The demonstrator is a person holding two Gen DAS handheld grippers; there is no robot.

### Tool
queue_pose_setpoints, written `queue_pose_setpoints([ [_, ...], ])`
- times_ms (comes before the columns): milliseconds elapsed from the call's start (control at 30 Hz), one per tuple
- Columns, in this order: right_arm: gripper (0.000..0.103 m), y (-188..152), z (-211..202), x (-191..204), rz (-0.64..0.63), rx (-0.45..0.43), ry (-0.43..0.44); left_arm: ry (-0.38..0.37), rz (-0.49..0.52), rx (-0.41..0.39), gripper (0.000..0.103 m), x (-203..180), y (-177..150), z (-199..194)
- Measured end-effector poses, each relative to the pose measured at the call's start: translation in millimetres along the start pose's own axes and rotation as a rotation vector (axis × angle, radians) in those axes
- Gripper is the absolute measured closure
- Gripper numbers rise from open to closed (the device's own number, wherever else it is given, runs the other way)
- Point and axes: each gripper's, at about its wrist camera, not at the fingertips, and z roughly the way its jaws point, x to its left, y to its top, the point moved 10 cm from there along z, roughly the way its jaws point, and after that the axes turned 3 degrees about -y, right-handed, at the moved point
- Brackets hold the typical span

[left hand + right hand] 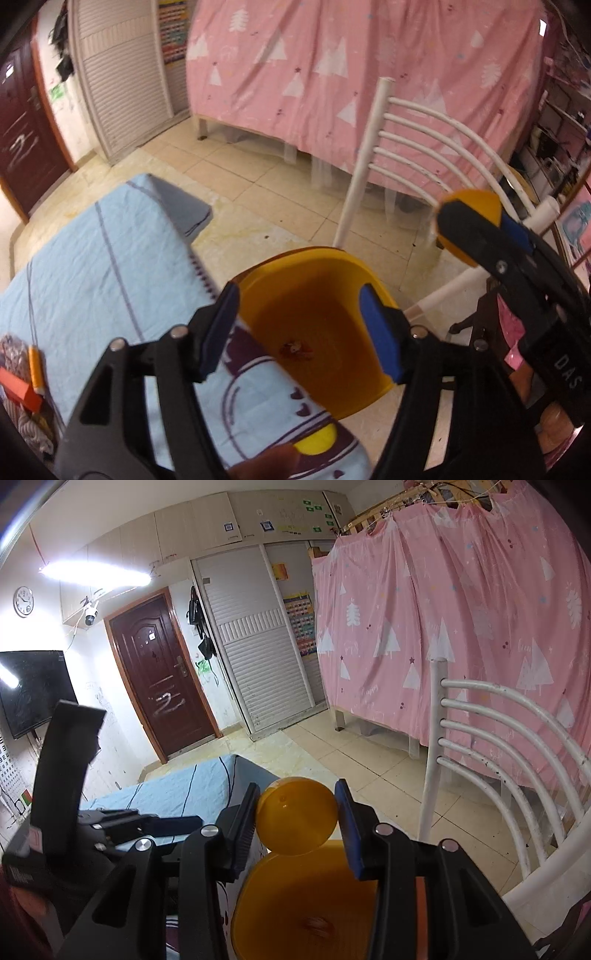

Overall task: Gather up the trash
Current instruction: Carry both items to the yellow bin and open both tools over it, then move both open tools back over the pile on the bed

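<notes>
Left wrist view: the left gripper (299, 325) is hovering with jaws spread wide and nothing between them, looking down into the open orange plastic trash bin (325, 332) at 6 o'clock; a small reddish scrap of trash (295, 350) is lying on the bin floor. The bin is sitting on the tiled floor just beside the light blue bedsheet-covered table (96, 266) at 9 o'clock, with the white metal chair (413, 147) at 2 o'clock. The right gripper (476, 229) is showing at 3 o'clock, clamped on the round orange plastic lid (476, 201). Right wrist view: the right gripper (297, 818) is pinching the lid (297, 816) across its edges, holding it above the bin (306, 904) at 6 o'clock, bin mouth uncovered. To do this step well, judging from here: keep the lid held up and clear of the mouth, grip firm so the disc isn't slipping, while the left gripper is fetching the next piece and dropping it centred over the opening.
</notes>
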Motion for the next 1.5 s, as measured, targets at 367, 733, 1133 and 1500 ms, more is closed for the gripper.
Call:
queue_pose_setpoints([
  [367,0.044,-4.2,25.7,37.5,-0.046,0.060,0.013,0.054,-0.126,-0.079,0.035,51.0,-6.7,-58.1],
  [733,0.041,3.0,36.4,124.9,-0.142,0.081,0.102,0.125,-0.259,-0.193,0.033,122.6,-24.5,-138.4],
  [1133,0.041,-7.4,41.9,244.1,-0.258,0.118,0.231,0.222,-0.376,-0.264,0.032,206.2,-68.2,-198.4],
  [1500,0.041,-31.4,48.0,317.2,-0.334,0.170,0.295,0.283,-0.472,-0.286,0.032,271.6,-114.0,-223.9],
])
